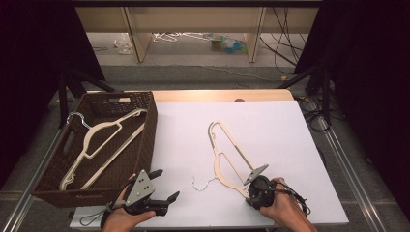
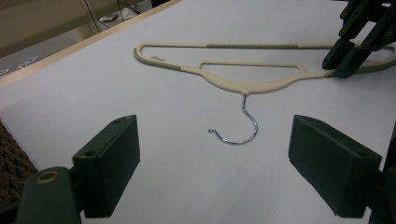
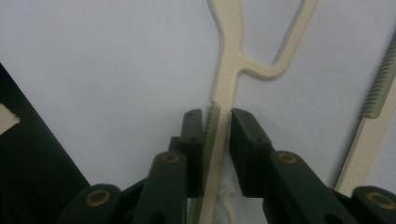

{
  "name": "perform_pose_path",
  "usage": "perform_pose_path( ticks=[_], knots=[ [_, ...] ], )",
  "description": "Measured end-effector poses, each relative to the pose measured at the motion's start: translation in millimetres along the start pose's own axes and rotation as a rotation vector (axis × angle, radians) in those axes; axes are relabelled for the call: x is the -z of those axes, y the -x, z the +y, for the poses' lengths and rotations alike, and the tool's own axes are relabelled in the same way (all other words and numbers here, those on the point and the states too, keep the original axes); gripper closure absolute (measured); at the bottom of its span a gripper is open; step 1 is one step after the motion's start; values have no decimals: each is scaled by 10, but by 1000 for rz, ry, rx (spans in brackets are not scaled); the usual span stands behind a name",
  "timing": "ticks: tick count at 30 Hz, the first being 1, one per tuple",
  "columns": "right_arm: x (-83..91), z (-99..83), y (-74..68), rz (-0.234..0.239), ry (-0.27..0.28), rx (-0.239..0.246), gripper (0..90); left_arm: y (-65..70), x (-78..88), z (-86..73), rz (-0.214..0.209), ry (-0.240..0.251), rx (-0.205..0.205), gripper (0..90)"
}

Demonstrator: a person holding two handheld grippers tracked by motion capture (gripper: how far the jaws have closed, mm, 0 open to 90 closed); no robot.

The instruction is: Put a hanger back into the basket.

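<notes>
White table (image 1: pixel 270 125) carried the work. Nearest, left gripper (image 1: pixel 159 186) stood wide, holding nothing. Right gripper (image 1: pixel 252 189) was clamped on the near arm of the cream hanger (image 1: pixel 227 150). Farther left, a wicker basket (image 1: pixel 145 140) held 1 hanger (image 1: pixel 104 142).

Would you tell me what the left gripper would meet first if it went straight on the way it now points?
Probably the metal hook of the cream hanger on the white table; the left gripper, jaws open, faces it, though depth is unclear.

A cream hanger (image 1: pixel 227 152) with a silver hook, white table (image 1: pixel 270 125), dark brown woven basket (image 1: pixel 147 125).
</notes>
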State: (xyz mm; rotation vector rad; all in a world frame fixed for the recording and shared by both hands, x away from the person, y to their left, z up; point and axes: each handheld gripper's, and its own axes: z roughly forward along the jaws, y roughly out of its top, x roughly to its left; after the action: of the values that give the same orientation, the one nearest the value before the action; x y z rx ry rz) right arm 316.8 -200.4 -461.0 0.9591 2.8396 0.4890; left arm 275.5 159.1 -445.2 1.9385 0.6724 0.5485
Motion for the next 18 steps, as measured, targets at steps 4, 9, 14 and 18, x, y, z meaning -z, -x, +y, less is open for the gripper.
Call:
perform_pose_path(
  ticks=[4, 9, 14, 18],
  knots=[
    [16, -12, 21, 13, 8, -2, 778, -8, 5, 0, -1, -2, -10, 166],
    [61, -63, 100, 30, -3, 8, 791, -6, -20, -3, 6, -7, -14, 169],
    [136, -84, 136, 46, 6, 19, 791, 69, -159, 26, -9, -42, -49, 178],
    [202, -95, 151, 58, 12, 20, 792, 78, -288, 78, -10, -59, -82, 195]
  ],
)
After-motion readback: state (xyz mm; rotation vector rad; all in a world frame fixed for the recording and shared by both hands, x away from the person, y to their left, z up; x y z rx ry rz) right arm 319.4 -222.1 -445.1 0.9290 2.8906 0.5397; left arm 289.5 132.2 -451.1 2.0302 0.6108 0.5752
